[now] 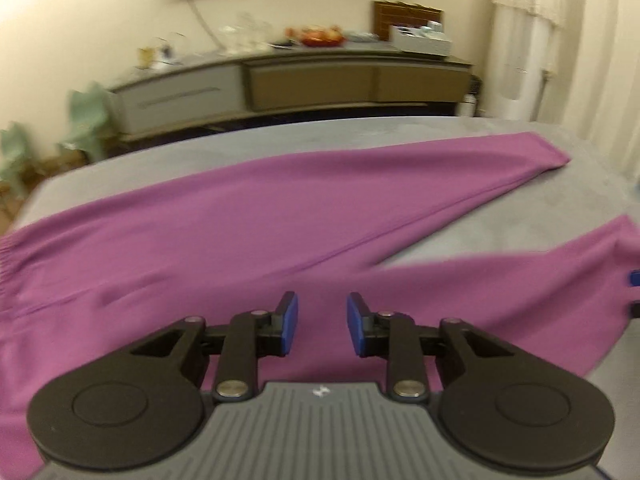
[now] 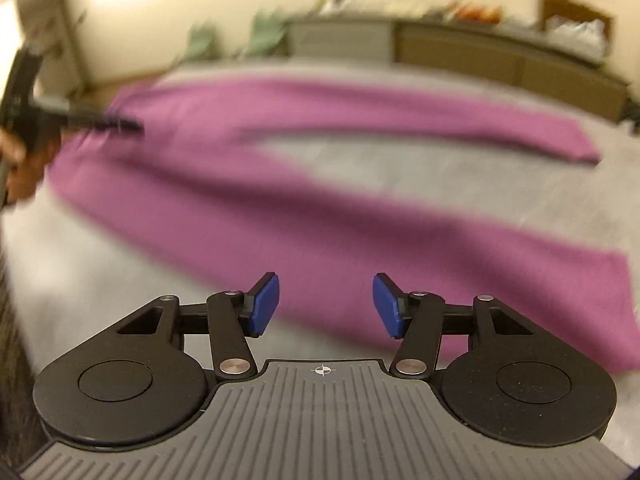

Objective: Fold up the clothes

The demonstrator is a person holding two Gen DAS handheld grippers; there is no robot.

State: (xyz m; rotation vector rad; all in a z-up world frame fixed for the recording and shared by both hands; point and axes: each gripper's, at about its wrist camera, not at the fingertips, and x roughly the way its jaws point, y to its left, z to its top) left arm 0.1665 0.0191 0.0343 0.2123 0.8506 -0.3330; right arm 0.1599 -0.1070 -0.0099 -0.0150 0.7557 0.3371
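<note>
Left wrist view: left claw (image 1: 322,322) hovers agape over purple trousers (image 1: 248,216), gripping nothing.

Right claw (image 2: 325,306), equally spread and empty, poises above the near leg, likely readying a first fold; the garment lies flat, legs splayed in a V, on the grey counter (image 1: 500,232).

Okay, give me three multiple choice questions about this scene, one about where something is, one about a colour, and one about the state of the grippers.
1. Where do the trousers lie?
A. spread on the grey bed
B. on the sideboard
C. on the floor

2. What colour are the trousers?
A. green
B. purple
C. white

3. How do the jaws of the left gripper and right gripper stand?
A. both shut on cloth
B. one shut
C. both open, holding nothing

Answers: 1 A, both legs lie flat on grey. 2 B, purple in both views. 3 C, gaps show between the blue pads.
</note>
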